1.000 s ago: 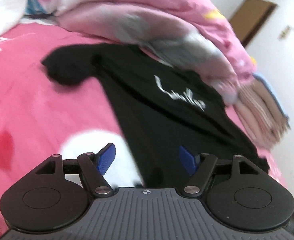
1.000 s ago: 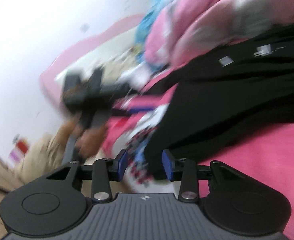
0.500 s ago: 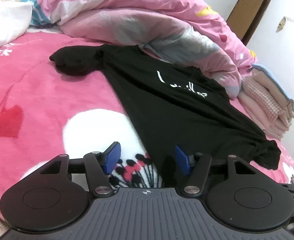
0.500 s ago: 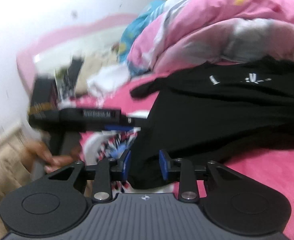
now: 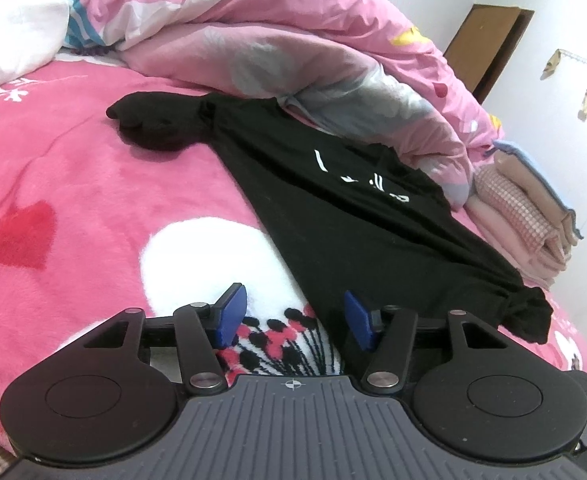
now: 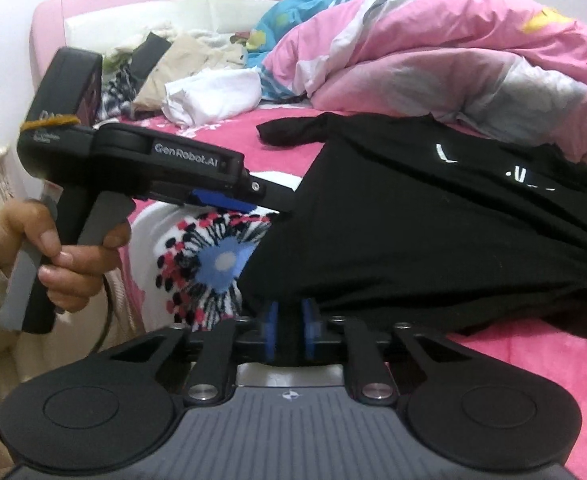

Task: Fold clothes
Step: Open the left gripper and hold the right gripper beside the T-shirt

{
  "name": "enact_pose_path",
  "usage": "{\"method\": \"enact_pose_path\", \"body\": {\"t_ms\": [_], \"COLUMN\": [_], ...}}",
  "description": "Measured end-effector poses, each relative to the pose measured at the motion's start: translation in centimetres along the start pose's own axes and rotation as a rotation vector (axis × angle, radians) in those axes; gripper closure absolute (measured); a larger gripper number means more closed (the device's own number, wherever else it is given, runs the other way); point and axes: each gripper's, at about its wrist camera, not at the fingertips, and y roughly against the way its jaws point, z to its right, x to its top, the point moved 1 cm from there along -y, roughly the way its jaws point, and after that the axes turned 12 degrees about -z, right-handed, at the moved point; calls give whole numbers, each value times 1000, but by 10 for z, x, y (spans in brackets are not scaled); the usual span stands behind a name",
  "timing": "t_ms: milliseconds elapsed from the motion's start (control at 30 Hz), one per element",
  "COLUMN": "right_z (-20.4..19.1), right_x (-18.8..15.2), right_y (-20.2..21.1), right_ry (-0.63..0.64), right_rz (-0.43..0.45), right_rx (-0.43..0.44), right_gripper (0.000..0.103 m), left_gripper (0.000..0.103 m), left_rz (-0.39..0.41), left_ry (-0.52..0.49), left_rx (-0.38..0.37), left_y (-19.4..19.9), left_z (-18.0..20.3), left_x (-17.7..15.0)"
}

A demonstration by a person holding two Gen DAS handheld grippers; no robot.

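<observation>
A black T-shirt (image 5: 333,208) with white lettering lies spread on the pink bed blanket (image 5: 73,184); it also shows in the right wrist view (image 6: 433,220). My left gripper (image 5: 293,318) is open at the shirt's near hem, its right blue pad (image 5: 357,320) over the black cloth. It also shows from the side in the right wrist view (image 6: 229,196). My right gripper (image 6: 289,330) has its blue pads close together at the shirt's bottom hem, with black cloth hanging between them.
A pink and grey duvet (image 5: 293,48) is heaped behind the shirt. Folded pink towels (image 5: 525,216) sit at the right. Loose white and beige clothes (image 6: 197,80) lie by the pink headboard (image 6: 133,4). A hand (image 6: 65,252) holds the left gripper's handle.
Both grippers have moved in to the shirt's bottom hem. My right gripper's pads have closed much nearer together around the hem. The left gripper stays open.
</observation>
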Motion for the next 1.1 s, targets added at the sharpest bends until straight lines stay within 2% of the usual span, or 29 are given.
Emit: {"method": "enact_pose_path", "body": {"t_ms": [67, 233, 500, 767, 933, 1100], "right_z": [1, 6, 10, 8, 7, 8], "right_x": [2, 7, 18, 12, 7, 3], "right_y": [4, 28, 60, 41, 34, 29], "right_ry": [-10, -22, -19, -9, -13, -17], "right_rz": [13, 78, 172, 112, 102, 103], "right_rx": [8, 27, 86, 162, 210, 270], "right_gripper": [103, 103, 103, 103, 103, 103], "left_gripper": [48, 48, 47, 46, 46, 50], "left_rz": [5, 14, 31, 38, 30, -16], "left_ry": [3, 31, 61, 112, 59, 44], "left_rx": [-11, -40, -38, -44, 0, 53], "left_y": [1, 6, 16, 22, 6, -24], "left_z": [-2, -10, -17, -26, -17, -17], "left_x": [0, 1, 4, 21, 44, 72]}}
